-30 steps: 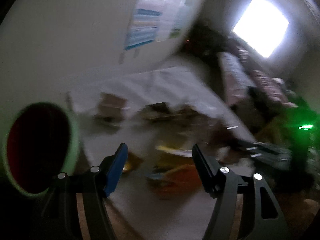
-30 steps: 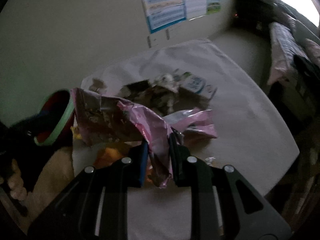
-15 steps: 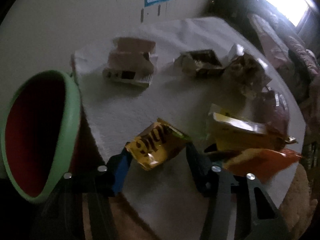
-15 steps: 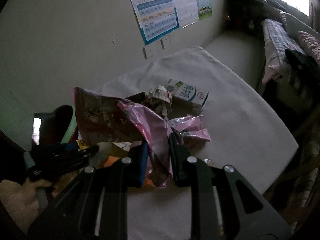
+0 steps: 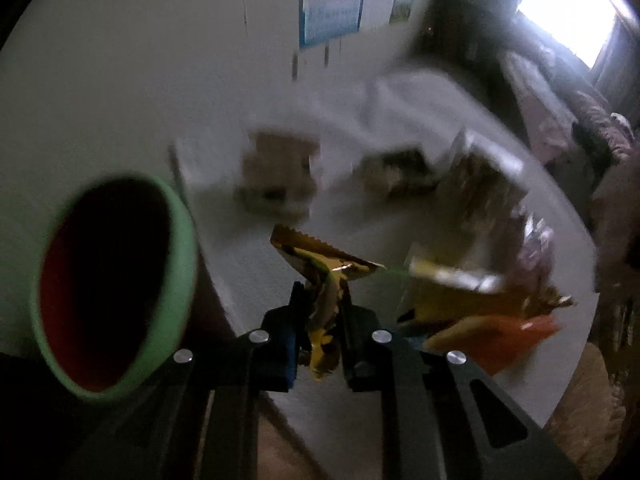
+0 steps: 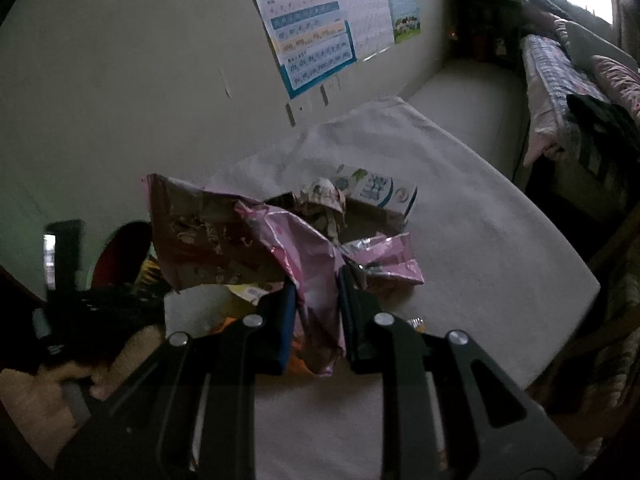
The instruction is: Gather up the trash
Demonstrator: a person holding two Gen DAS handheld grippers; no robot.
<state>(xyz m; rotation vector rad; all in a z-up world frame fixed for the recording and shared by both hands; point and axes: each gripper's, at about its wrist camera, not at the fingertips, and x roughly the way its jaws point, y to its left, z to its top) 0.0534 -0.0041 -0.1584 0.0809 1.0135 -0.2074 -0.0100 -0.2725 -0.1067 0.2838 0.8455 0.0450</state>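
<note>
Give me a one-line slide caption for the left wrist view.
Left gripper clamps a yellow snack wrapper beside the green-rimmed bin, other litter blurred on the white table.

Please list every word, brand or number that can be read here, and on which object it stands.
None can be read with certainty.
Wall posters: rows of characters, too small.
White and blue carton: blue print, blurred.
Yellow wrapper in the left gripper: dark lettering, crumpled and blurred.
Pink bag: no legible print.

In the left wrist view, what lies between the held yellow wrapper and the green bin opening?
Nothing stands between them there. The yellow wrapper in the left gripper is separated from the green bin only by bare white tabletop at its edge.
</note>
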